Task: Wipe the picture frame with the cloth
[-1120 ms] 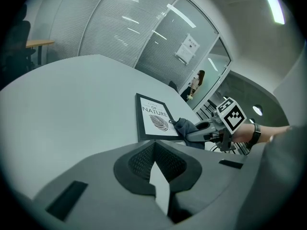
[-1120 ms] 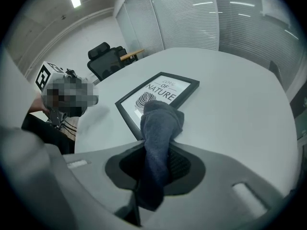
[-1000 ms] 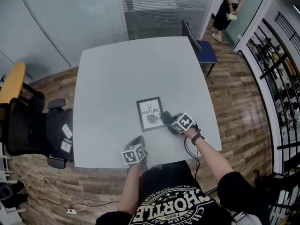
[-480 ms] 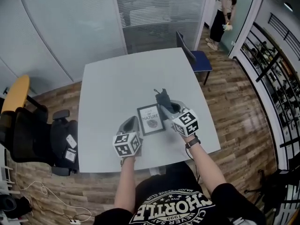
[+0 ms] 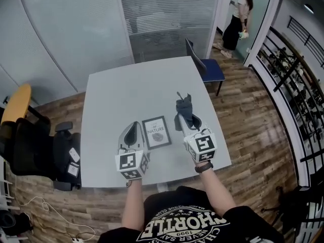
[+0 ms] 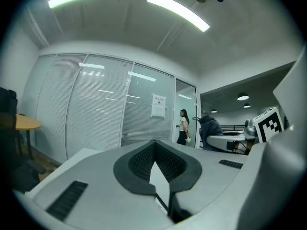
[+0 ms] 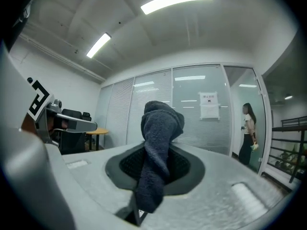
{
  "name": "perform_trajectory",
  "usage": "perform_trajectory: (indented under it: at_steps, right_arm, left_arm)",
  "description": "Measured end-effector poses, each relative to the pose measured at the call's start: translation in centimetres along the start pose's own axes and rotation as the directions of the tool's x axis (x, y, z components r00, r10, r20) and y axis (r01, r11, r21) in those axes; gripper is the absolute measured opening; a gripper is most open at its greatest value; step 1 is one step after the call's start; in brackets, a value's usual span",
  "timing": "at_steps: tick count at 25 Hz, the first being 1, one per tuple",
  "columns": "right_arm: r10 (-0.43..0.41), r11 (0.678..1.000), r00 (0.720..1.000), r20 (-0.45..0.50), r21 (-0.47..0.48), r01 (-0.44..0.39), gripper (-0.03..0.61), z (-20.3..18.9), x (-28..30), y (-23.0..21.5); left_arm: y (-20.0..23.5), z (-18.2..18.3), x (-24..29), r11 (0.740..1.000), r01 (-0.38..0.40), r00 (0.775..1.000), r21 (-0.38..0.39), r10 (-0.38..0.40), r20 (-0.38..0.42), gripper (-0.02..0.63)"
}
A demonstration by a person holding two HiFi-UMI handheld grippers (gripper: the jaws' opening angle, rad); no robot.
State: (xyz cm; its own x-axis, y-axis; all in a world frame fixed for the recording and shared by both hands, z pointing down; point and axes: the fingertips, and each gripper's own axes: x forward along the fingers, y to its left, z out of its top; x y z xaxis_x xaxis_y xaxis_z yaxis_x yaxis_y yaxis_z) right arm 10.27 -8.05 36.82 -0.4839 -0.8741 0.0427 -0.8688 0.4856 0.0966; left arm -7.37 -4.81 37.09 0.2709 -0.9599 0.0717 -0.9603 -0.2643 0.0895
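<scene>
left claw (image 5: 133, 126): clenched, its two jaws met at the tips with nothing between them; in the left gripper view (image 6: 154, 145) only a thin sliver of pale desk shows behind the dark pads. it is held over the desk just left of the picture frame.
right claw (image 5: 188, 122): grasping the cloth; in the right gripper view (image 7: 154, 164) the jaws press in on it from both sides.
cloth (image 5: 184, 109): dark blue-grey towelling, bunched into a twisted roll that stands up out of the right claw (image 7: 161, 138). it is just right of the picture frame and does not seem to touch it.
picture frame (image 5: 156, 132): lies flat on the desk near the front edge, between the two claws. dark rim, white print with the word "nature" and a small grey drawing under it.
desk (image 5: 116, 92): pale grey, square with rounded corners.
around: a blue chair (image 5: 205, 68) at the far right corner, a black office chair (image 5: 38, 153) to the left, a person (image 5: 237, 15) standing far off by the glass wall.
</scene>
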Motion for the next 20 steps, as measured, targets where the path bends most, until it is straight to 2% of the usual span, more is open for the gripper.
perform_trajectory:
  at_steps: [6, 16, 20]
  right_arm:
    - [0.027, 1.000, 1.000, -0.010, 0.000, -0.027, 0.077, 0.6, -1.8, -1.5]
    - [0.065, 0.997, 0.998, -0.012, 0.036, -0.064, 0.077, -0.1, -3.8, -3.7]
    - [0.060, 0.998, 0.998, -0.015, 0.036, -0.060, 0.077, -0.9, -5.2, -4.8]
  left_arm:
    - [-3.2, -0.2, 0.4, 0.999, -0.048, 0.999, -0.015, 0.048, -0.024, -0.003]
    - [-6.5, -0.8, -0.4, 0.998, -0.059, 0.997, -0.002, 0.059, -0.049, -0.003]
    - [-8.3, -2.1, -0.8, 0.998, -0.057, 0.996, 0.003, 0.057, -0.074, -0.003]
